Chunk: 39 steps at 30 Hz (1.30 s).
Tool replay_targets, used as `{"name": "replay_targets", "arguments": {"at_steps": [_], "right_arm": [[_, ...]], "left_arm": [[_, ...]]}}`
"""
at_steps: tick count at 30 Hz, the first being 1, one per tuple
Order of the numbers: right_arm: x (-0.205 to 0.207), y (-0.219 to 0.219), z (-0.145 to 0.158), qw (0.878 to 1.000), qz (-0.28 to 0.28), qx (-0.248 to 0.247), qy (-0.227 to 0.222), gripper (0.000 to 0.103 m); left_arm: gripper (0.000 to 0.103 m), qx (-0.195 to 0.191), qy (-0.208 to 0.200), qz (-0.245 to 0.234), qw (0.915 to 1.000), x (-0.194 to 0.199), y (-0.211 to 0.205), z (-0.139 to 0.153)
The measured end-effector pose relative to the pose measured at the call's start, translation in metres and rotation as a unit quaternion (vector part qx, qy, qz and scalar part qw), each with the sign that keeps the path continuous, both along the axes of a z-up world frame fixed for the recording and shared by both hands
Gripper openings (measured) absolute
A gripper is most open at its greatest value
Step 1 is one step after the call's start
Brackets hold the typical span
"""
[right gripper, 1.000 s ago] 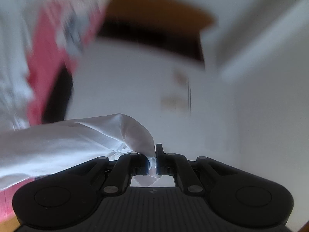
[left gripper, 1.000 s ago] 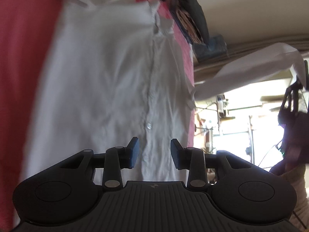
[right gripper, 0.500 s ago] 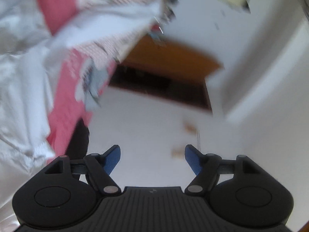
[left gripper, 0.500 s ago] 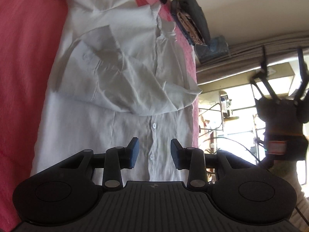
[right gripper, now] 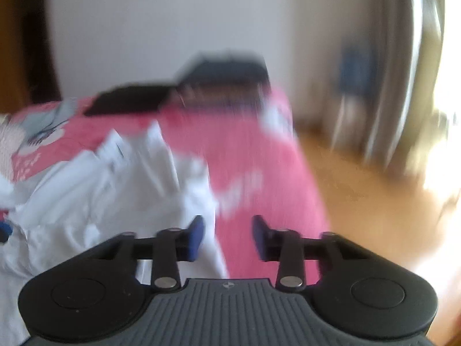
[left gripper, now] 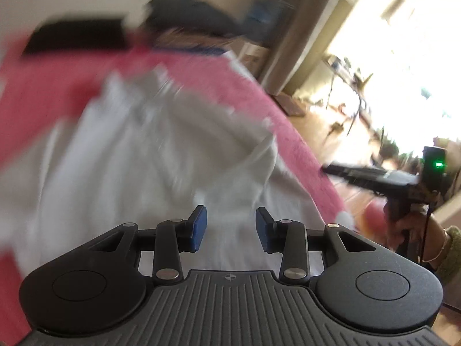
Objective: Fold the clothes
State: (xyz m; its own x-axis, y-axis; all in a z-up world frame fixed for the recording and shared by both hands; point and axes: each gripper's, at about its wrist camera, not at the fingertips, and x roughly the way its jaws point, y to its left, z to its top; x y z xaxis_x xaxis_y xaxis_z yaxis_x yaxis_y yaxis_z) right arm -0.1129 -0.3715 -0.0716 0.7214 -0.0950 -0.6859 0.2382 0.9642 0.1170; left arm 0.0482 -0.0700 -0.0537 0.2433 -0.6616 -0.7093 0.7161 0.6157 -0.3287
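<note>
A white button shirt (left gripper: pixel 138 155) lies spread on a pink bedspread (left gripper: pixel 219 83), blurred by motion, with a sleeve folded across its front. My left gripper (left gripper: pixel 230 227) hovers over the shirt's lower part, open, with nothing between its blue pads. In the right wrist view the shirt (right gripper: pixel 100 201) sits at the left. My right gripper (right gripper: pixel 227 236) hangs above the shirt's edge and the bedspread (right gripper: pixel 253 158). Its jaws are closing with nothing between them. The left wrist view also catches the right gripper (left gripper: pixel 374 176) at the bed's right side, in a person's hand (left gripper: pixel 409 230).
Dark bags or clothes (right gripper: pixel 222 69) are piled at the bed's far end, against a pale wall. Wooden floor (right gripper: pixel 360 201) runs along the right of the bed. A bright window area (left gripper: pixel 403 66) with curtains and clutter lies beyond.
My right gripper let go of the white sleeve, which now lies across the shirt, then swung over the bed's right edge. Both views have rolled, and the left gripper has drawn back.
</note>
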Motion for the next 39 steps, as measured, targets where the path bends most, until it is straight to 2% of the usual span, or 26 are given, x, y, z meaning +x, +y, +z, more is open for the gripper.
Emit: {"name": "replay_targets", "arguments": {"at_steps": [3, 9, 15, 16, 17, 19, 21, 24, 27, 30, 33, 37, 39], "right_arm": [[0.008, -0.012, -0.031, 1.0, -0.002, 0.029, -0.002, 0.031], [0.026, -0.013, -0.054, 0.998, 0.035, 0.047, -0.024, 0.031], [0.042, -0.007, -0.073, 0.997, 0.066, 0.042, -0.026, 0.031], [0.042, -0.007, -0.075, 0.997, 0.068, 0.04, -0.025, 0.031], [0.042, -0.006, -0.077, 0.996, 0.071, 0.038, -0.024, 0.03], [0.042, -0.006, -0.081, 0.996, 0.075, 0.034, -0.024, 0.018], [0.041, -0.006, -0.083, 0.996, 0.076, 0.037, -0.026, 0.011], [0.042, -0.009, -0.086, 0.996, 0.073, 0.045, -0.029, 0.007], [0.041, -0.011, -0.088, 0.996, 0.073, 0.05, -0.031, 0.005], [0.04, -0.013, -0.088, 0.995, 0.075, 0.052, -0.033, 0.004], [0.039, -0.012, -0.09, 0.995, 0.079, 0.045, -0.035, 0.004], [0.038, -0.015, -0.09, 0.995, 0.079, 0.052, -0.035, 0.003], [0.039, -0.017, -0.09, 0.995, 0.078, 0.057, -0.035, 0.003]], "left_arm": [[0.04, 0.025, -0.032, -0.033, 0.9987, 0.014, -0.06, 0.003], [0.044, 0.078, -0.061, -0.079, 0.9919, 0.025, -0.157, -0.021], [0.043, 0.109, -0.041, -0.092, 0.989, 0.035, -0.203, -0.05], [0.03, 0.108, -0.034, -0.092, 0.9892, 0.037, -0.205, -0.055], [0.008, 0.108, -0.024, -0.09, 0.9898, 0.041, -0.206, -0.059], [0.004, 0.091, 0.013, -0.06, 0.994, 0.056, -0.197, -0.065], [0.002, 0.062, 0.041, -0.023, 0.997, 0.071, -0.18, -0.066], [0.0, 0.014, 0.094, 0.032, 0.995, 0.096, -0.152, -0.069], [0.0, -0.048, 0.166, 0.083, 0.9814, 0.12, -0.126, -0.077], [0.0, -0.091, 0.189, 0.12, 0.9703, 0.13, -0.107, -0.084], [0.0, -0.151, 0.235, 0.166, 0.9457, 0.141, -0.089, -0.094], [0.001, -0.16, 0.238, 0.201, 0.9368, 0.149, -0.079, -0.094], [0.001, -0.162, 0.222, 0.222, 0.9354, 0.152, -0.073, -0.086]]}}
